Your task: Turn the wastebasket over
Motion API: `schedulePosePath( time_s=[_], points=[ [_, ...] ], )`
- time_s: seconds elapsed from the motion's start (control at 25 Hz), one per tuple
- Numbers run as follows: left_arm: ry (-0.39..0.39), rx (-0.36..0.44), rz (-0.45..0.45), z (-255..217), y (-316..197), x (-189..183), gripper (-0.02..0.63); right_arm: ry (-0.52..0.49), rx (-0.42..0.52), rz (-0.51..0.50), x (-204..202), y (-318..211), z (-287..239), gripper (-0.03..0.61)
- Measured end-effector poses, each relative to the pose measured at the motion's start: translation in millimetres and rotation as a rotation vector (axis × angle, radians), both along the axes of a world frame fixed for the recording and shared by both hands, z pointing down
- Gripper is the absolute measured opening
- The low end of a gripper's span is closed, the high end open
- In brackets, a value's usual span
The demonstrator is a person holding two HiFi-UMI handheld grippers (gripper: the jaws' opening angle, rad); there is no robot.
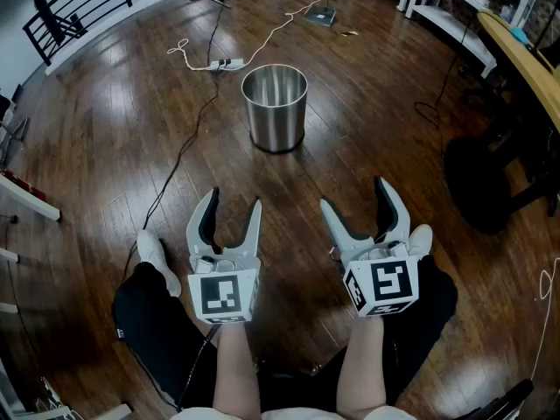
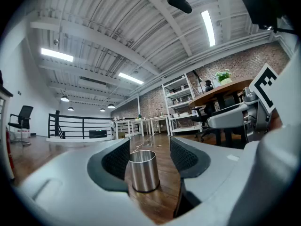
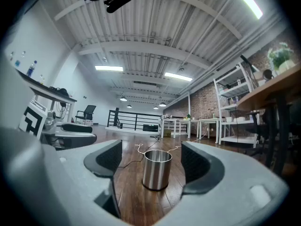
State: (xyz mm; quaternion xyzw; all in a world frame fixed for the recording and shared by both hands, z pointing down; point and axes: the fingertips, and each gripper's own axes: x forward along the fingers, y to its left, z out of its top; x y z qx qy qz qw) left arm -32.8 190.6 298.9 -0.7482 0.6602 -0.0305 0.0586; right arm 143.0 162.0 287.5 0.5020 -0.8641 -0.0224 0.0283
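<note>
Down at the near edge, two bare forearms reach forward, each hand carrying a gripper with its marker cube facing up. The left gripper (image 1: 233,201) is held level and its fingers (image 2: 115,160) stand well apart with nothing between them but air. The right gripper (image 1: 354,196) sits just beside it, level too, its fingers (image 3: 200,161) spread as wide as they go, gripping nothing. A white shoe (image 1: 156,256) pokes out to the left of the left gripper, and another shows just right of the right one, both planted on the dark wood floor (image 1: 105,147).

Further out stands the wastebasket (image 1: 275,108), a shiny metal cylinder, upright on the floor with its open mouth facing up. It's well apart from both grippers and roughly centred ahead of the gap between them. Each gripper view frames it between its own fingers, yet far off and untouched.

A black cable (image 1: 179,160) snakes from near the left shoe, passes left of the wastebasket and reaches a power strip (image 1: 229,63) just behind it. Off to the right sit a dark chair (image 1: 490,182) and the edge of a wooden counter (image 1: 525,59). At the far side, a black railing (image 1: 79,11) on the left and white shelves (image 1: 455,7) on the right
</note>
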Motion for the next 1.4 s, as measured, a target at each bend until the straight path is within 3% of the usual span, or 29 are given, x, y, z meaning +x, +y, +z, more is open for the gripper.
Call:
schedulePosePath(
  time_s=[0.32,0.52,0.76,1.08,1.4],
  points=[
    [-0.016,-0.012,0.071,-1.6,-147.0,-23.9,0.288,-0.041,-0.028,0.021,-20.7,-142.2,5.1,0.380],
    [-0.028,0.022,0.111,-18.2,-230.9,-53.2,0.288,0.010,-0.017,-0.012,-56.7,-216.2,-3.4,0.380],
    [0.021,0.059,0.148,-32.4,-320.2,-83.5,0.288,0.084,0.023,-0.038,-88.0,-297.3,-22.6,0.380],
    [0.053,0.083,0.174,-41.8,-408.7,-102.3,0.288,0.178,0.030,-0.115,-129.8,-373.1,-29.4,0.380],
    [0.005,0.080,0.190,-30.6,-472.9,-111.6,0.287,0.238,-0.086,-0.204,-156.7,-434.0,8.1,0.380]
  ],
)
